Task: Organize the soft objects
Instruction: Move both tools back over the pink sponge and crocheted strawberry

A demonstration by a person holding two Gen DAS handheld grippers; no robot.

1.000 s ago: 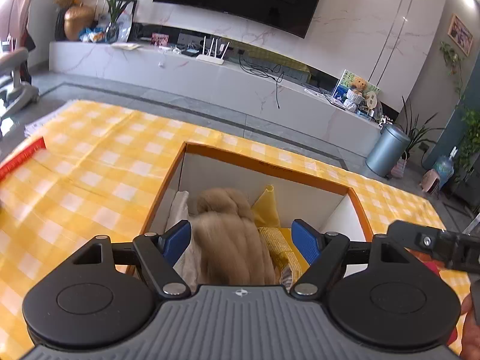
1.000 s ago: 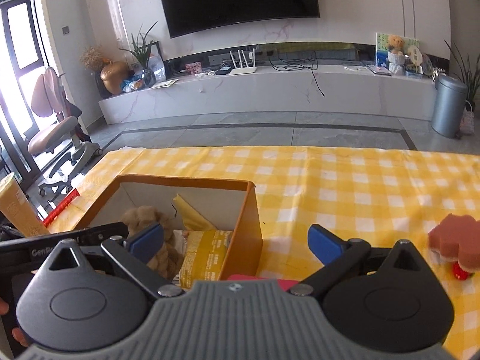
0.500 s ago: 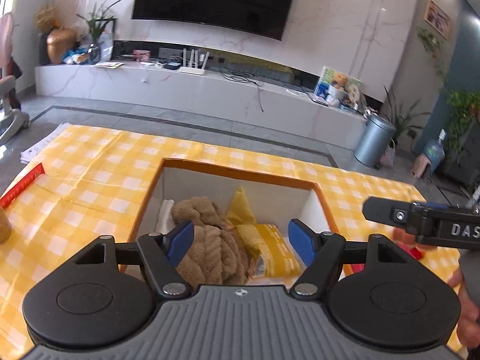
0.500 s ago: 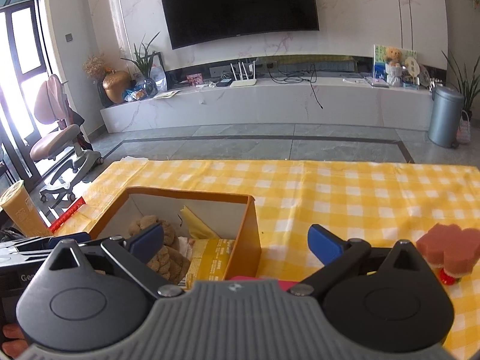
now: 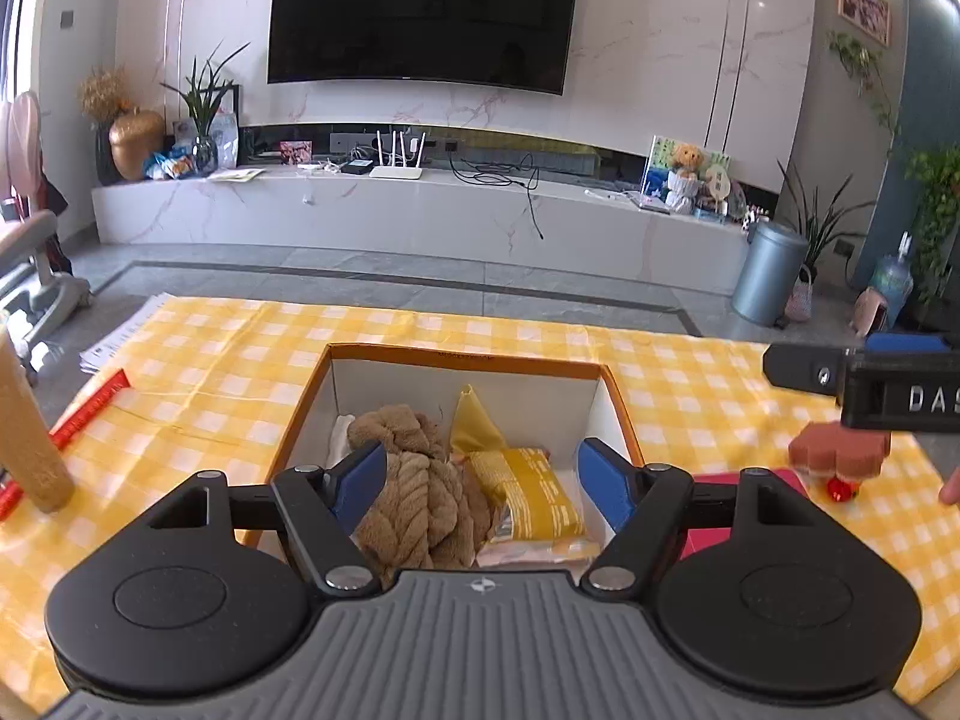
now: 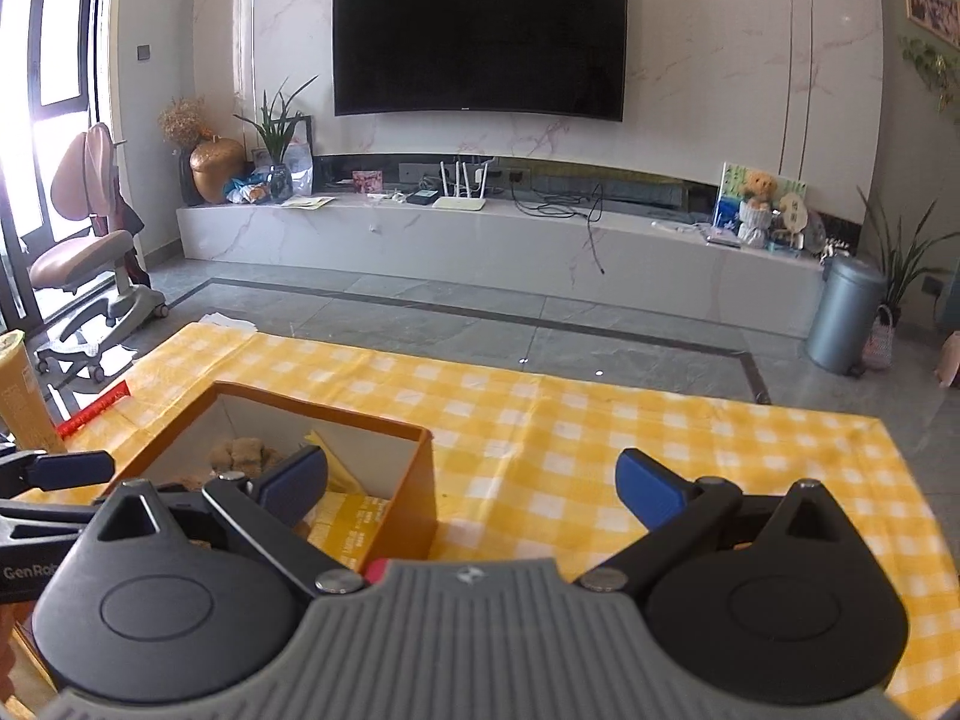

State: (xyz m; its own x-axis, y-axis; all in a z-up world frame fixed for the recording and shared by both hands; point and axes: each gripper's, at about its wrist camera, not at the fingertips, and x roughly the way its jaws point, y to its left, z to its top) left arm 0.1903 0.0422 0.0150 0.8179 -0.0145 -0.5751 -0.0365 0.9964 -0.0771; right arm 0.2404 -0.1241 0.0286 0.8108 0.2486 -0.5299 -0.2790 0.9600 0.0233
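Note:
An orange box with white inner walls stands on the yellow checked tablecloth. In it lie a tan braided plush, a yellow packet and a yellow cloth. My left gripper is open and empty, raised above the box's near side. My right gripper is open and empty, above the cloth to the right of the box. A brown flower-shaped sponge lies right of the box, under the right gripper's body.
A tan cylinder and a red ruler sit left of the box. A pink flat item and a small red object lie right of it. Beyond the table are a TV bench, a bin and a chair.
Both grippers have lifted and pulled back from the box. The plush, between the left fingers a second ago, now lies in the box. The sponge has left the right wrist view.

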